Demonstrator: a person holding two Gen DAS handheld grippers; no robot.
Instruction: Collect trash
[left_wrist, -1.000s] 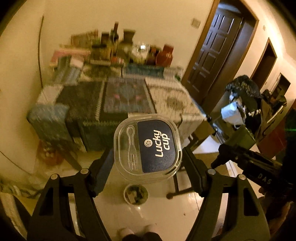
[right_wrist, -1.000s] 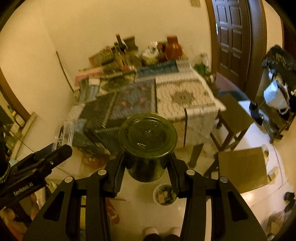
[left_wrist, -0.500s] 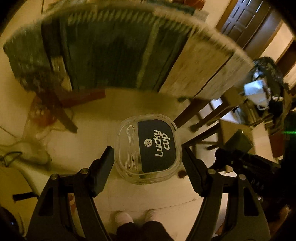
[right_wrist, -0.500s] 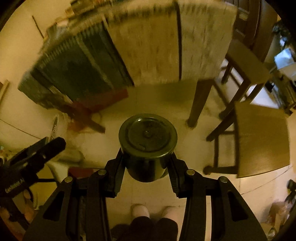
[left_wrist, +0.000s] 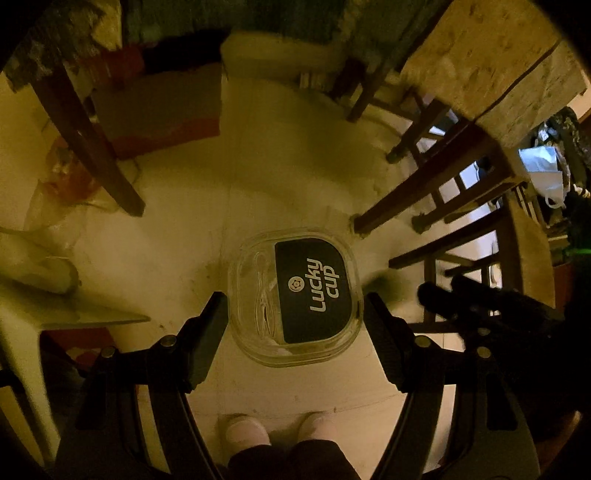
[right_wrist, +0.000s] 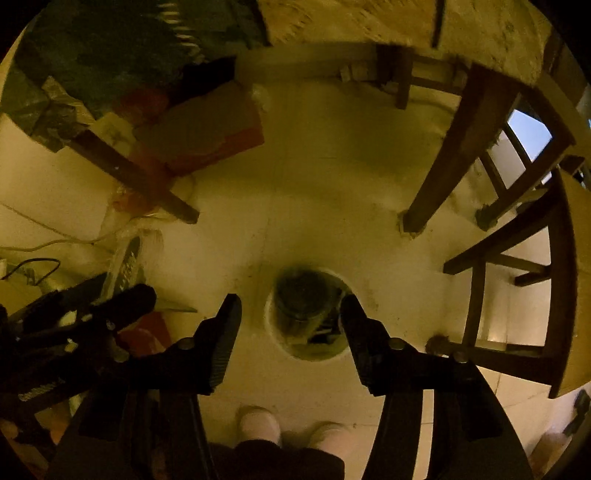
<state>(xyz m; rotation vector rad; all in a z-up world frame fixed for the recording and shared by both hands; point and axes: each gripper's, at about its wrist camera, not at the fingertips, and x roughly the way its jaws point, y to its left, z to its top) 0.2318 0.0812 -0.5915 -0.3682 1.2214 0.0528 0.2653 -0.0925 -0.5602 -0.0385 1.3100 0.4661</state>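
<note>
The left claw (left_wrist: 293, 314) grips a clear square plastic container with a dark "Lucky cup" label (left_wrist: 294, 297); a pale utensil shows inside. The right claw (right_wrist: 290, 317) is spread wide, holding nothing. Beyond it at 12 o'clock, a round white bin (right_wrist: 308, 314) on the floor holds a dark green cylindrical can (right_wrist: 301, 304).

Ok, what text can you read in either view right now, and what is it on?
"Lucky cup": white letters on the dark label of the clear plastic container, left wrist view.
Right wrist view: print on that container's edge and on the left gripper's body is too blurred to read.
</note>
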